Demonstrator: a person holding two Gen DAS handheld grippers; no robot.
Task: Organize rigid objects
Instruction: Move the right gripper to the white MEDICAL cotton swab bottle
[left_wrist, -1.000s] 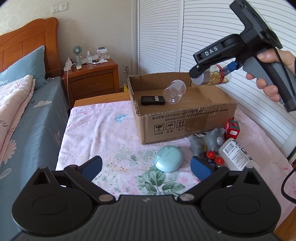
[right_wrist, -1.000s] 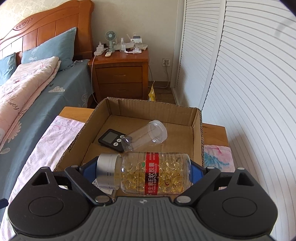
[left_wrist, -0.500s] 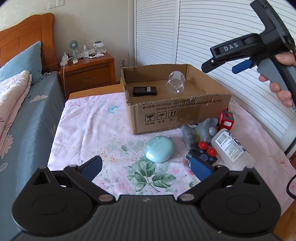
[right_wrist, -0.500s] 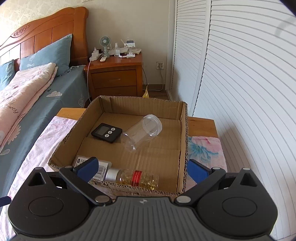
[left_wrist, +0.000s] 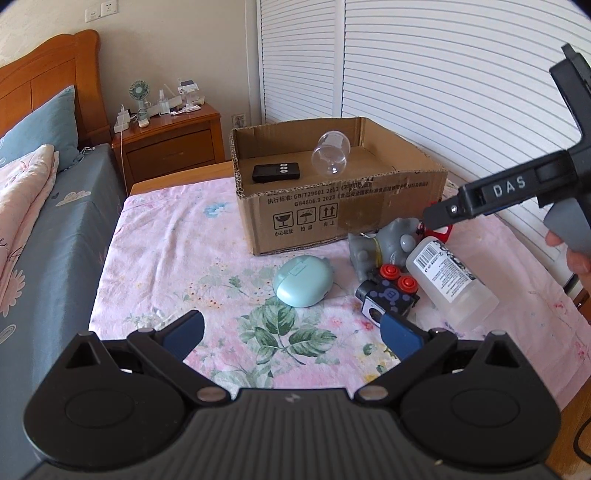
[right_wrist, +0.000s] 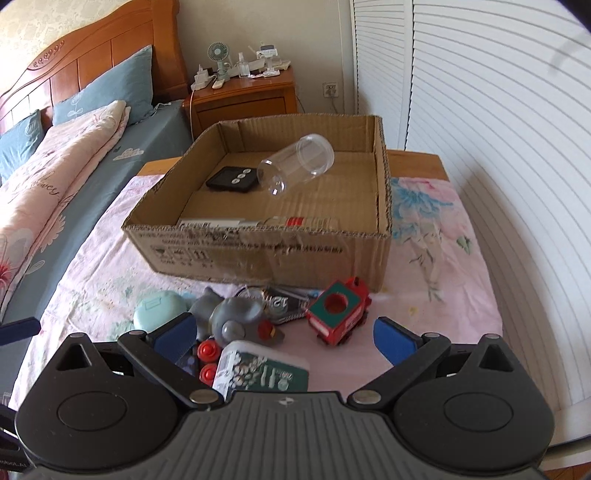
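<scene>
Both tongs are spread wide and carry nothing: the right tongs (right_wrist: 282, 332) hang over the loose toys, likely to choose one, while the left tongs (left_wrist: 291, 332) wait above the tabletop (left_wrist: 166, 258). The capsule bottle (right_wrist: 306, 221) lies inside the cardboard box (right_wrist: 273, 254), against its near wall.

I am looking into a bedroom where daylight is falling across a pale wall (left_wrist: 177, 44) and white louvered closet doors (left_wrist: 443, 74). A bed (right_wrist: 92, 155) with a carved wooden headboard (right_wrist: 92, 59) is standing at the left, carrying blue pillows (right_wrist: 107, 92) and a pink quilt (right_wrist: 48, 162). A wooden nightstand (left_wrist: 170, 144) is sitting in the corner, holding a small fan (left_wrist: 139, 92). A pink floral cloth (left_wrist: 177, 251) is covering the work surface.
</scene>
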